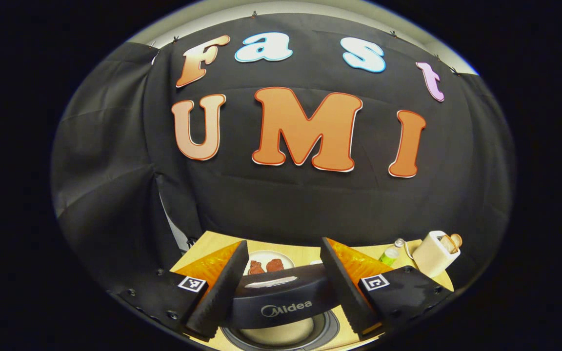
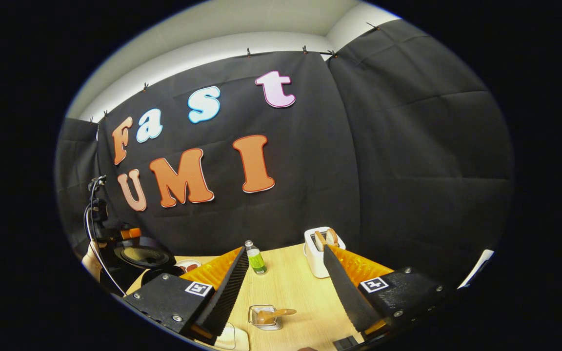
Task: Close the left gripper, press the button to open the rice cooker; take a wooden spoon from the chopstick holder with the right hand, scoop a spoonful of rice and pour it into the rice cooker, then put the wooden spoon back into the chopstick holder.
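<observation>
Rice cooker (image 1: 281, 304) sits between the spread fingers of the left gripper (image 1: 283, 287), lid raised, pot visible below. Behind it: one plate (image 1: 267, 263) with two brown pieces, one green bottle (image 1: 389, 254), one white toaster (image 1: 436, 253). Right gripper (image 2: 286, 292) is also spread, above the table (image 2: 305, 302), over one clear chopstick holder (image 2: 264, 317) with one wooden spoon (image 2: 275, 314) in it

Both views face the wall, sharing the toaster (image 1: 435, 253).
</observation>
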`<state>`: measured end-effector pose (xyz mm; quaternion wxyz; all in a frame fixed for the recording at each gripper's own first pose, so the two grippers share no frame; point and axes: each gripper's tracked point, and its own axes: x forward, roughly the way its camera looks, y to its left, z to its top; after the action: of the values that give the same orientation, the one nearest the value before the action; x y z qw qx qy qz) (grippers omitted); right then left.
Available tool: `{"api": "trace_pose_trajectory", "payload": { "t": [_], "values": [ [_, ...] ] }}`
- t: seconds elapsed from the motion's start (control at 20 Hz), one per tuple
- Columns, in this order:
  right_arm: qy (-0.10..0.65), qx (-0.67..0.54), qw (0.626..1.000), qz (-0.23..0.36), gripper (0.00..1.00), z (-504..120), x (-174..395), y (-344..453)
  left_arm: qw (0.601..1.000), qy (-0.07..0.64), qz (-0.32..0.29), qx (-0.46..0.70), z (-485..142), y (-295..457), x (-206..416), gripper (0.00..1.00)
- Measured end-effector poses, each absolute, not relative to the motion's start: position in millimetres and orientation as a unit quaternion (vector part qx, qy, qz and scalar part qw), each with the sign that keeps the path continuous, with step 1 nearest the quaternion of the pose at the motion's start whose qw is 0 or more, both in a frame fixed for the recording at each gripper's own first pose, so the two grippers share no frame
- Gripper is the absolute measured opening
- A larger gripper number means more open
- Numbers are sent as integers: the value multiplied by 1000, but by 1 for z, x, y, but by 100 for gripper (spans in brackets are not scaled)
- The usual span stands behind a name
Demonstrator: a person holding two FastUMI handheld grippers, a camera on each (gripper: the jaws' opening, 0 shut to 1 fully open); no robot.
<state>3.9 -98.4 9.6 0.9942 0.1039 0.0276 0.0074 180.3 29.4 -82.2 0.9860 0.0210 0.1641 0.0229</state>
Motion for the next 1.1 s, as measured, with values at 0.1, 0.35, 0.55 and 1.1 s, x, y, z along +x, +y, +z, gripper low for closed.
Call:
{"api": "trace_pose_trajectory", "payload": {
  "t": [0.1,0.35,0.55,1.1],
  "values": [
    [31,106,994,14,94,7,3,-98,984,178,18,18,-100,24,161,96],
    [32,110,993,36,94,9,-3,-93,977,212,22,14,-144,20,121,100],
    [35,97,994,43,94,6,-6,-94,976,216,27,9,-164,19,102,96],
    [54,108,991,49,94,-16,-18,-99,969,237,31,60,-226,17,74,96]
  ]
}}
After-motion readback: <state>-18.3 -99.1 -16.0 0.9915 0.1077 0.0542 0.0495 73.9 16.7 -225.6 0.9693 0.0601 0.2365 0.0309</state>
